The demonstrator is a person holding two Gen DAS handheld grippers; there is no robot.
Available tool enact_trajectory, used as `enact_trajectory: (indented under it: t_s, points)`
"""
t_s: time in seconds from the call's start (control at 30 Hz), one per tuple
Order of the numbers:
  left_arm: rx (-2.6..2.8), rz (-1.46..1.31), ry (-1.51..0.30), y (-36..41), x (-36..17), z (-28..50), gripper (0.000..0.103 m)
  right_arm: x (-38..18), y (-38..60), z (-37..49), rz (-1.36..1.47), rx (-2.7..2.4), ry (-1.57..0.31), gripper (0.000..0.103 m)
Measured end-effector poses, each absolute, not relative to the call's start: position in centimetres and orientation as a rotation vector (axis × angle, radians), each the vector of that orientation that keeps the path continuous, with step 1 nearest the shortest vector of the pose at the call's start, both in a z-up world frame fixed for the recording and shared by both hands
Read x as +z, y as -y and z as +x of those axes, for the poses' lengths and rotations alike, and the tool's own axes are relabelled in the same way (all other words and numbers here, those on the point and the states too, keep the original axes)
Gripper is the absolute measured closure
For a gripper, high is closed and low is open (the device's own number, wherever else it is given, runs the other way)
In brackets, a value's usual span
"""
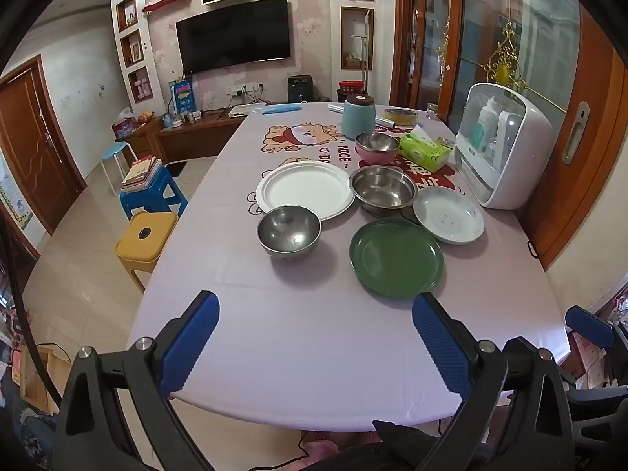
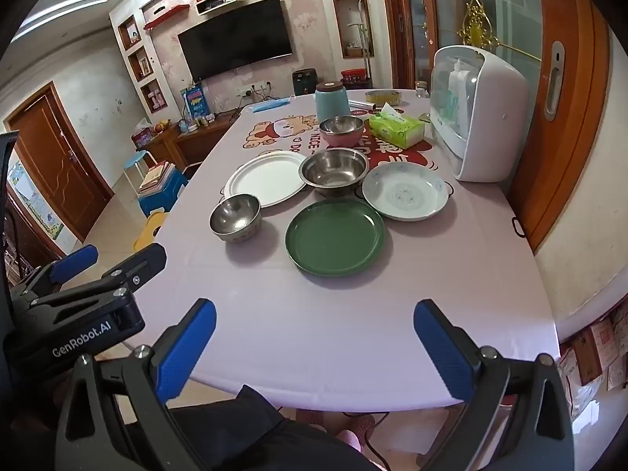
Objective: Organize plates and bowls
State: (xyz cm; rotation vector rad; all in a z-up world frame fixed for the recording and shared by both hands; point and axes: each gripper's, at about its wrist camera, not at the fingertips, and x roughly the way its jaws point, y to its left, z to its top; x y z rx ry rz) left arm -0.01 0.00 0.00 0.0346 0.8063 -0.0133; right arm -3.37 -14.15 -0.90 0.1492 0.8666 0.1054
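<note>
Right wrist: "GenRobot.AI" on left tool (image 2: 94, 263)

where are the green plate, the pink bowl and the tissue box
green plate (image 1: 396, 259), left wrist view, on its flat inner base
pink bowl (image 2: 340, 138), right wrist view, on its pink outer wall
tissue box (image 2: 396, 129), right wrist view, on its green top face

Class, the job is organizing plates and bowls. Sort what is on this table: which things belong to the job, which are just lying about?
Belong: white plate; green plate; patterned plate; small steel bowl; large steel bowl; pink bowl.

Lying about: tissue box; blue canister; white cabinet; tape roll.
</note>
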Motion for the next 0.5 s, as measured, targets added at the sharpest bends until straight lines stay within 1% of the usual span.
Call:
enact_trajectory:
  t_s: [0.5]
  points:
    - [-0.022, 0.025, -0.820, 0.02, 0.04, -0.02, 0.004, -1.04, 13.95, -2.62, 0.154, 0.109, -0.874, 0.002]
